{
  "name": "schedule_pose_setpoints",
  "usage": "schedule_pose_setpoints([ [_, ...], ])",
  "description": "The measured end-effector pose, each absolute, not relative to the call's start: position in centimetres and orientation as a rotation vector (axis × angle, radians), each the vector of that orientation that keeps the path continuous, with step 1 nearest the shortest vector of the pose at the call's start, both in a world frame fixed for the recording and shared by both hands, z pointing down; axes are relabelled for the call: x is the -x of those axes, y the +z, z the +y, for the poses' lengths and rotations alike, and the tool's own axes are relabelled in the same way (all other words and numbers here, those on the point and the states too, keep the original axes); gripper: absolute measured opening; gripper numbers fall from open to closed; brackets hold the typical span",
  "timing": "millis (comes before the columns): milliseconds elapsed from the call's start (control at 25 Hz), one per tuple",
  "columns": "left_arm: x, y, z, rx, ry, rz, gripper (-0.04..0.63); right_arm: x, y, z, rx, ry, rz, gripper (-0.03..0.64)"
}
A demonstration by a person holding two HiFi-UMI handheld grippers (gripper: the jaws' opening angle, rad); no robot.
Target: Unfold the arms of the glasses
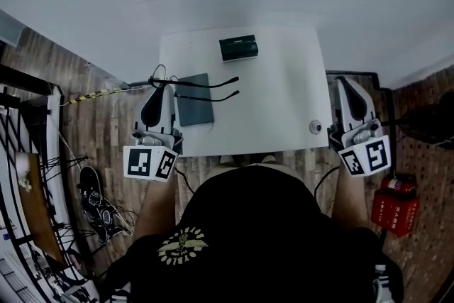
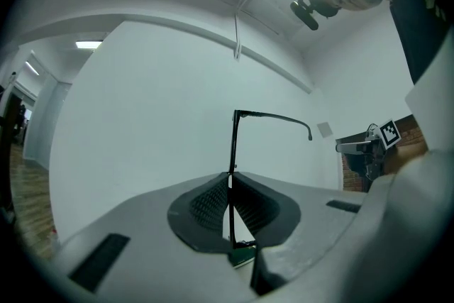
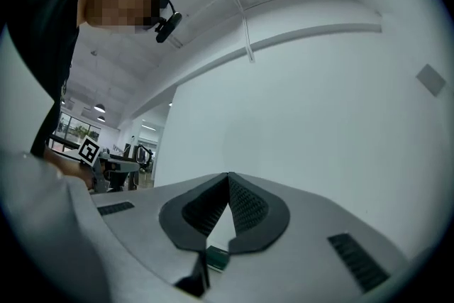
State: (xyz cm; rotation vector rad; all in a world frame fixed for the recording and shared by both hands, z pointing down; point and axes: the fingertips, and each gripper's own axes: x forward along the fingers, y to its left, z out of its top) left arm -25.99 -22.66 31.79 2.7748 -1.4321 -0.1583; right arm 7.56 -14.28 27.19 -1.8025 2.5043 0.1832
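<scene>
The black glasses (image 1: 206,84) hang over the white table's (image 1: 284,103) left side. Both thin arms stretch rightward, side by side. My left gripper (image 1: 159,86) is shut on the front of the frame. In the left gripper view the frame (image 2: 231,145) stands as a thin upright line pinched between the jaws of that gripper (image 2: 230,177), and one arm (image 2: 273,116) reaches right from its top. My right gripper (image 1: 343,81) is held off the table's right edge, away from the glasses. Its jaws (image 3: 228,177) are shut together on nothing.
A dark grey flat case (image 1: 194,99) lies on the table under the glasses' arms. A dark green box (image 1: 238,47) sits near the far edge, and a small round white object (image 1: 316,127) at the near right corner. Red boxes (image 1: 394,206) stand on the floor to the right.
</scene>
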Motion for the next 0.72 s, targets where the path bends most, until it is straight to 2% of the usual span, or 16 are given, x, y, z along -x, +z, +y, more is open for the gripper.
schedule_pose_setpoints([
  [720, 26.8, 32.6, -22.4, -2.785, -0.122, -1.415, 0.020, -7.3, 29.4, -13.0, 1.850, 0.129, 2.489, -0.002],
])
